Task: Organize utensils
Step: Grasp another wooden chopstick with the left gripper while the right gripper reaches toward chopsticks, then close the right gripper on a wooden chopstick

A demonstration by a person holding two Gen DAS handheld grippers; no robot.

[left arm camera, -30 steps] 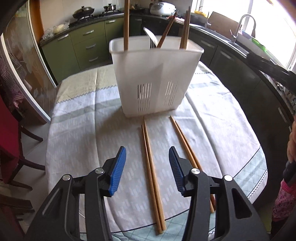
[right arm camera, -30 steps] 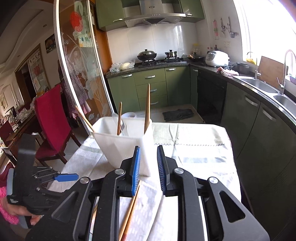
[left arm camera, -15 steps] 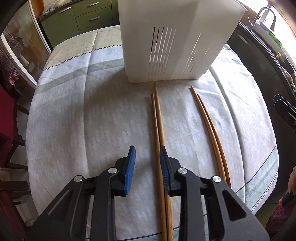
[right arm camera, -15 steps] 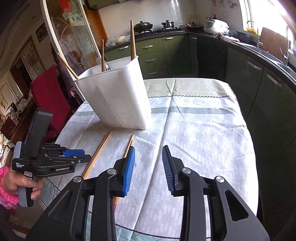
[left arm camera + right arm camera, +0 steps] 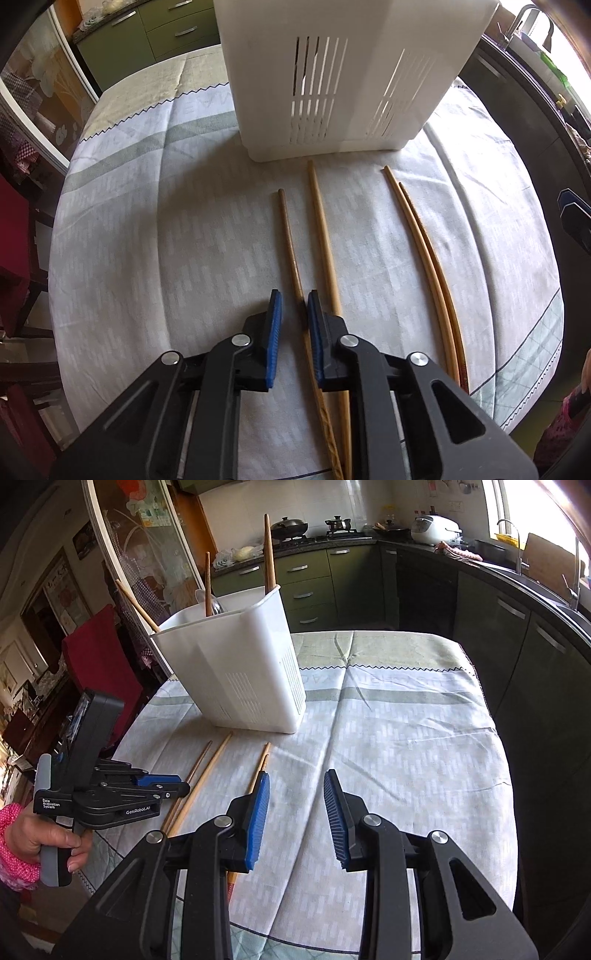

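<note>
A white slotted utensil holder (image 5: 343, 74) stands on the table, also in the right wrist view (image 5: 240, 672), with several chopsticks and a spoon in it. My left gripper (image 5: 294, 314) is nearly closed around a dark wooden chopstick (image 5: 290, 243), which has shifted left of its lighter partner (image 5: 325, 236). Another pair of chopsticks (image 5: 424, 251) lies to the right. My right gripper (image 5: 295, 812) is open and empty above the cloth, beside that pair (image 5: 260, 764). The left gripper shows in the right wrist view (image 5: 162, 788).
The oval table (image 5: 406, 757) has a pale patterned cloth. A red chair (image 5: 103, 657) stands at its left. Green kitchen cabinets (image 5: 517, 635) and a sink counter run along the right and back.
My left gripper has dropped to the table and closed in on the dark chopstick, nudging it left of its partner. My right gripper has lowered and opened wider.
</note>
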